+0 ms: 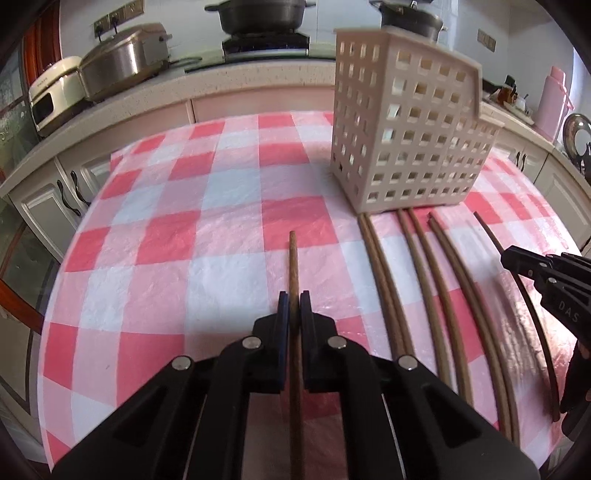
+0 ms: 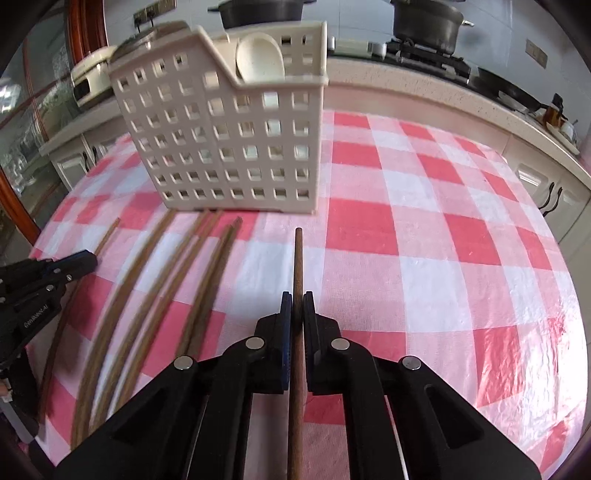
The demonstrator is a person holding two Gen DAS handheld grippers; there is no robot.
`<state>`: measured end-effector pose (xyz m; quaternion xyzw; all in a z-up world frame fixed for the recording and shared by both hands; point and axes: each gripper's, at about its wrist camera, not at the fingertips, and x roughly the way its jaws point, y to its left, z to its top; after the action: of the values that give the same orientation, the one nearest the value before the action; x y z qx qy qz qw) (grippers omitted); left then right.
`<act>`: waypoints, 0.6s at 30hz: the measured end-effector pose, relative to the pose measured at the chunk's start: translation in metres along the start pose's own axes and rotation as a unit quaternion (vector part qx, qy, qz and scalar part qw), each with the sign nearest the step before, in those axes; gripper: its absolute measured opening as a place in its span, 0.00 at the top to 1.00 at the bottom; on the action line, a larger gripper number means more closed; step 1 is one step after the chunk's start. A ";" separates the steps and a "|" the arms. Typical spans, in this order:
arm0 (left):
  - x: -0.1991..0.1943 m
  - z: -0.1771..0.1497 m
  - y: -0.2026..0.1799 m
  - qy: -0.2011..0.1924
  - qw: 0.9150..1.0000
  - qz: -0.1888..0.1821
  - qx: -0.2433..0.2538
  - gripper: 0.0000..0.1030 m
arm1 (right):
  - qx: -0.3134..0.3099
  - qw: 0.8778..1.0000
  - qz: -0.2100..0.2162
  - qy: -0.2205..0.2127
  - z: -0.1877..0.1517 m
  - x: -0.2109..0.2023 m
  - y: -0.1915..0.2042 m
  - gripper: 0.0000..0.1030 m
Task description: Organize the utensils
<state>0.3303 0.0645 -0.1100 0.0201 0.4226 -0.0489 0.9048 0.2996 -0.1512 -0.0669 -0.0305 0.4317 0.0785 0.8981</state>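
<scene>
My left gripper (image 1: 294, 308) is shut on a brown chopstick (image 1: 293, 266) that points forward over the pink checked tablecloth (image 1: 177, 236). My right gripper (image 2: 297, 308) is shut on another brown chopstick (image 2: 297, 266). Several more chopsticks (image 1: 424, 280) lie in a row on the cloth between the two grippers; they also show in the right wrist view (image 2: 155, 280). A beige perforated utensil holder (image 1: 410, 122) stands just behind them; the right wrist view (image 2: 229, 140) shows a white spoon (image 2: 258, 55) inside. The right gripper (image 1: 509, 260) shows at the left view's right edge, the left gripper (image 2: 85, 260) at the right view's left edge.
A kitchen counter (image 1: 258, 77) runs behind the table with black pots (image 1: 258, 14) on a stove, a steel cooker (image 1: 122, 59) and a pink thermos (image 1: 554, 99). Cabinets (image 2: 546, 184) stand below it. The table edge curves down at both sides.
</scene>
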 end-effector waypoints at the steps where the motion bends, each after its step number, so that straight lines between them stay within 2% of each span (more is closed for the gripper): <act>1: -0.007 0.000 0.000 -0.009 1.000 -0.001 -0.001 0.94 | 0.002 1.000 0.002 -0.008 0.001 -0.006 0.000 0.94; 10: -0.072 0.006 -0.004 -0.086 0.996 -0.003 -0.010 0.94 | 0.006 0.996 0.031 -0.079 0.006 -0.061 0.000 0.94; 18: -0.132 0.007 -0.014 -0.157 0.987 -0.006 -0.008 0.94 | 0.006 0.989 0.047 -0.140 0.007 -0.112 -0.001 0.94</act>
<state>0.2505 0.0594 -0.0041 0.0021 0.2755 -0.0535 0.9598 0.2368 -0.1645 0.0246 0.0065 0.3035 0.1214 0.9450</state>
